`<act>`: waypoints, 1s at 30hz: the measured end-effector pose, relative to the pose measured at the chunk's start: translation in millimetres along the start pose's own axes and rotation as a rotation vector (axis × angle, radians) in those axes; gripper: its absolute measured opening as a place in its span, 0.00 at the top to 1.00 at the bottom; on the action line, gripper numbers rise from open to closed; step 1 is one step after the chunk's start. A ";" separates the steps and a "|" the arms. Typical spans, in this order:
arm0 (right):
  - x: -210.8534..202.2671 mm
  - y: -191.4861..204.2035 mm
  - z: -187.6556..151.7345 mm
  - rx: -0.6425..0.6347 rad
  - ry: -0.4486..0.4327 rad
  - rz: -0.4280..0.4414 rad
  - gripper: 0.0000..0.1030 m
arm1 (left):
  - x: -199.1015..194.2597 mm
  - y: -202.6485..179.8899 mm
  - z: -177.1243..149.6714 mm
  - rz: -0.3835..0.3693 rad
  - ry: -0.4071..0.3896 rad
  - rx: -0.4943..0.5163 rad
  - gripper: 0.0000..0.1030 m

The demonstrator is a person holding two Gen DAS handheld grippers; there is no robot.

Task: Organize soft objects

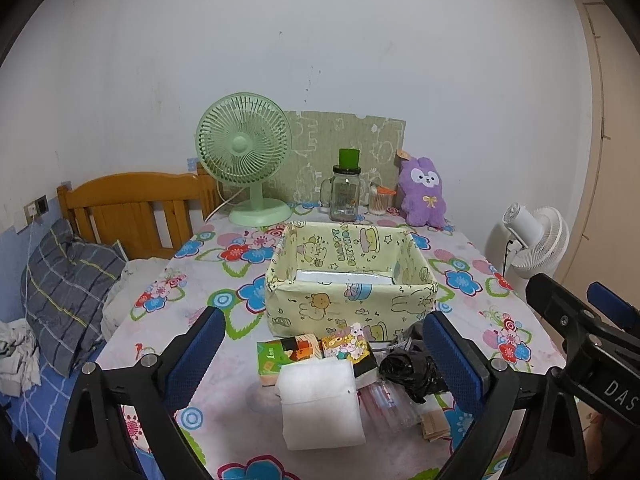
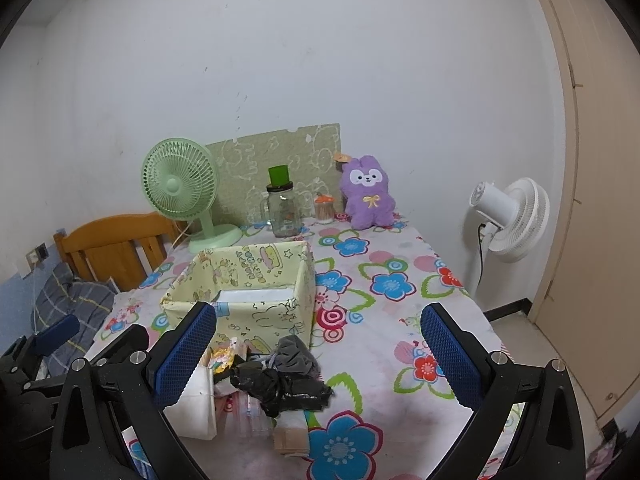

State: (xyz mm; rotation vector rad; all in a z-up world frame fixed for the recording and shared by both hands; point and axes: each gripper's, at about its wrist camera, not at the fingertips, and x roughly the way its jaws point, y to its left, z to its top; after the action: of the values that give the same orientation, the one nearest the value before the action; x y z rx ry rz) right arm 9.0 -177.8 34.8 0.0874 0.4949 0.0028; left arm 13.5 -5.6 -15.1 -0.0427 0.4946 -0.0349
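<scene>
Nearest my left gripper (image 1: 324, 354), fingers spread wide and holding nothing, a white soft pack (image 1: 320, 400) lies on the floral tablecloth (image 1: 224, 288) among tissue packets (image 1: 288, 354) and a crumpled black bag (image 1: 408, 372). My right gripper (image 2: 318, 354) is spread too, empty. Just behind the pile I see the yellow fabric bin (image 1: 352, 304).

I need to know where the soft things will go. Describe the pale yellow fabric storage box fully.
The pale yellow fabric storage box is square, open-topped and soft-walled, printed with cartoon animals, cakes and "HAPPY BIRTHDAY". It stands upright on the flower-print tablecloth, mid-table. Its rim sags slightly. A flat white item lies on its bottom. Small packets crowd its near wall; contact is unclear.
</scene>
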 end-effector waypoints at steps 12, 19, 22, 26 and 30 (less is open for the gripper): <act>23.2 10.6 -10.3 -0.040 0.018 0.018 0.02 | 19.7 4.1 -13.1 0.003 0.022 -0.002 0.08; 42.8 16.6 -22.7 -0.054 0.053 0.034 0.04 | 36.6 11.5 -25.6 0.013 0.064 -0.010 0.08; 51.2 17.7 -27.6 -0.044 0.074 0.043 0.05 | 42.9 13.0 -29.3 0.010 0.081 -0.013 0.10; 61.5 19.1 -34.1 -0.042 0.100 0.052 0.05 | 51.2 14.1 -35.1 0.011 0.105 -0.012 0.10; 71.6 23.3 -40.6 -0.048 0.131 0.067 0.07 | 59.8 15.0 -42.1 0.000 0.133 -0.014 0.10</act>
State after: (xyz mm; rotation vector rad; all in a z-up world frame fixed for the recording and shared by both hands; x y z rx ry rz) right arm 53.2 -149.5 -32.7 0.0570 0.6222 0.0864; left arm 46.4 5.4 -81.3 -0.0548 0.6281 -0.0342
